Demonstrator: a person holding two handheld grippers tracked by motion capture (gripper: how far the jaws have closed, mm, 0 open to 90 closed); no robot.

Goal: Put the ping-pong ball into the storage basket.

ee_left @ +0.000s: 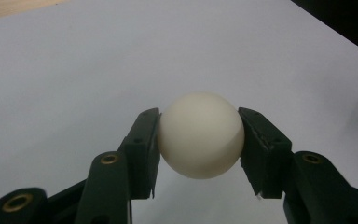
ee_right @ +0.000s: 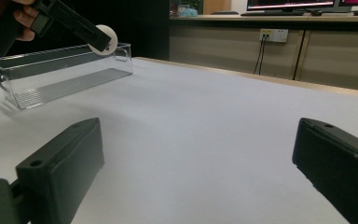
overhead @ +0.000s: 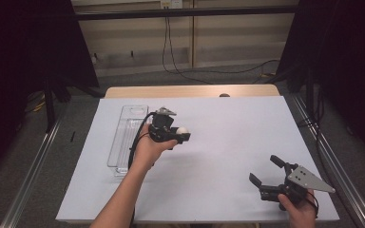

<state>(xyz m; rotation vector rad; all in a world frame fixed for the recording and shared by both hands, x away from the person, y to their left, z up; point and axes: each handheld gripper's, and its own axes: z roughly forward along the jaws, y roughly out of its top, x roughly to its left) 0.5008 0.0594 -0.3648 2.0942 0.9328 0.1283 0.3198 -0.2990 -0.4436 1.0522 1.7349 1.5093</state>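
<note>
The left gripper (overhead: 183, 133) pinches a white ball (ee_left: 200, 134) beside the clear tray (overhead: 123, 142) near the table's (overhead: 228, 142) left edge; the right gripper (overhead: 265, 172) is spread near its front-right corner.

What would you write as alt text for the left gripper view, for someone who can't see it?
A cream-white ball is clamped between the two black jaws of the left tongs, one pad pressed on each side of it. Behind it lies a bare white table surface, with a strip of wood at the far top left and darkness at the top right corner.
</note>
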